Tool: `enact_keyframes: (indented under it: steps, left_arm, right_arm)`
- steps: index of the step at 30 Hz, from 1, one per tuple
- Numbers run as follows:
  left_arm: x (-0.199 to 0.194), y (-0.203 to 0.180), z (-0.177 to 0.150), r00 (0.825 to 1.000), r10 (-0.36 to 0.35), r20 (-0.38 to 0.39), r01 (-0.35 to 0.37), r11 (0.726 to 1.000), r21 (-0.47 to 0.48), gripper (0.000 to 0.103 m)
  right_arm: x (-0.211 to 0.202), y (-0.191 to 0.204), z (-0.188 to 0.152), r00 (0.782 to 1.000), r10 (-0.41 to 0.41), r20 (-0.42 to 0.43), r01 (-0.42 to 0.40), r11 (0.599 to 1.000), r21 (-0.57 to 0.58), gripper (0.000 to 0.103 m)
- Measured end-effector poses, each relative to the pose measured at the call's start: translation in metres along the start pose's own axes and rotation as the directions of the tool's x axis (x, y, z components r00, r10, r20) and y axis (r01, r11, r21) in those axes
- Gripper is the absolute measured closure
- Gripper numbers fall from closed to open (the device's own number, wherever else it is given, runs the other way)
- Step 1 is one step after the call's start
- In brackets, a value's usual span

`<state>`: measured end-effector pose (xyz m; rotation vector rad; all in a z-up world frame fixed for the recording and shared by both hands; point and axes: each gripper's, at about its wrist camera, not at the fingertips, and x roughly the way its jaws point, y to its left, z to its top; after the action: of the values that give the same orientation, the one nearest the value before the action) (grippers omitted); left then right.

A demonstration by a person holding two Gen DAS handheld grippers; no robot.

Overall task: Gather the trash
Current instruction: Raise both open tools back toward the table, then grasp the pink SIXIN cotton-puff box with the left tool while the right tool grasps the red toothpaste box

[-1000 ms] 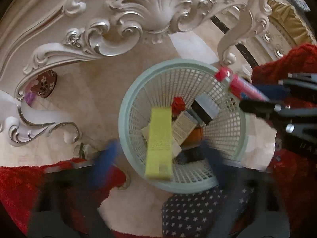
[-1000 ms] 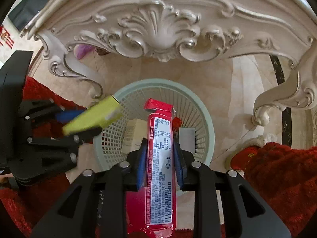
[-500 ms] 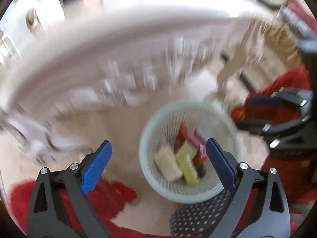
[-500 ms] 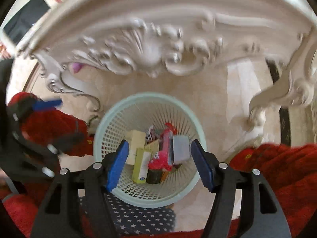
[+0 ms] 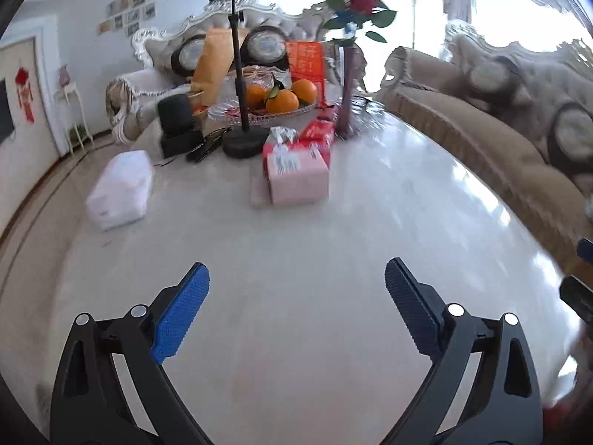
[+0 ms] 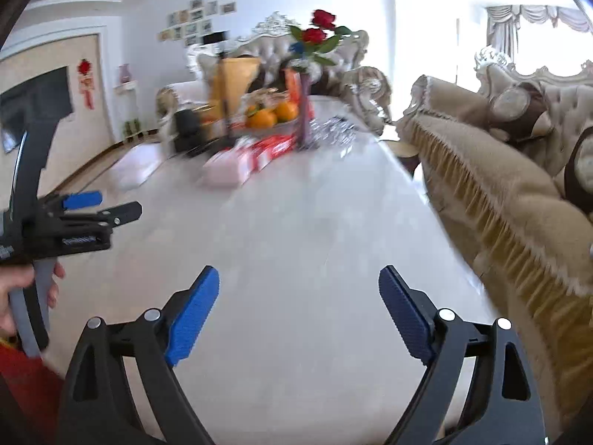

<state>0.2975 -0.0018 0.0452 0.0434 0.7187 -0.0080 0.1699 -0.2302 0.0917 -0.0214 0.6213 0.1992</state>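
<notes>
A long pale desk (image 5: 333, 259) runs away toward a sofa, with another sofa (image 6: 500, 193) along its right edge. From left to right on the desk lie a white packet (image 5: 120, 189), a pink tissue box (image 5: 296, 174) and red packets (image 5: 315, 133); behind them a glass dish (image 5: 259, 111) holds oranges (image 5: 281, 102). The left gripper (image 5: 296, 304) gapes wide, empty. The right gripper (image 6: 298, 311) has just been opening and holds nothing.
</notes>
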Motion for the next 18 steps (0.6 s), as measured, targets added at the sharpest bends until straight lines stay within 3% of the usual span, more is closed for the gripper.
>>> enact_keyframes:
  steps: [3, 10, 18]
  left_arm:
    - [0.065, -0.006, 0.035, 0.998, -0.028, -0.054, 0.026, 0.999, -0.027, 0.01]
    - [0.153, -0.01, 0.075, 0.993, -0.035, -0.117, 0.03, 0.999, -0.043, 0.01]
    - [0.193, -0.002, 0.087, 0.986, 0.034, -0.162, -0.043, 0.998, -0.052, 0.007]
  right_arm:
    - [0.046, -0.007, 0.04, 1.0, -0.014, -0.005, 0.014, 1.0, 0.003, 0.019]
    - [0.137, -0.017, 0.102, 0.999, -0.022, -0.04, 0.022, 1.0, -0.014, 0.019]
    - [0.201, -0.006, 0.134, 0.996, 0.021, -0.085, -0.022, 1.0, -0.006, 0.019]
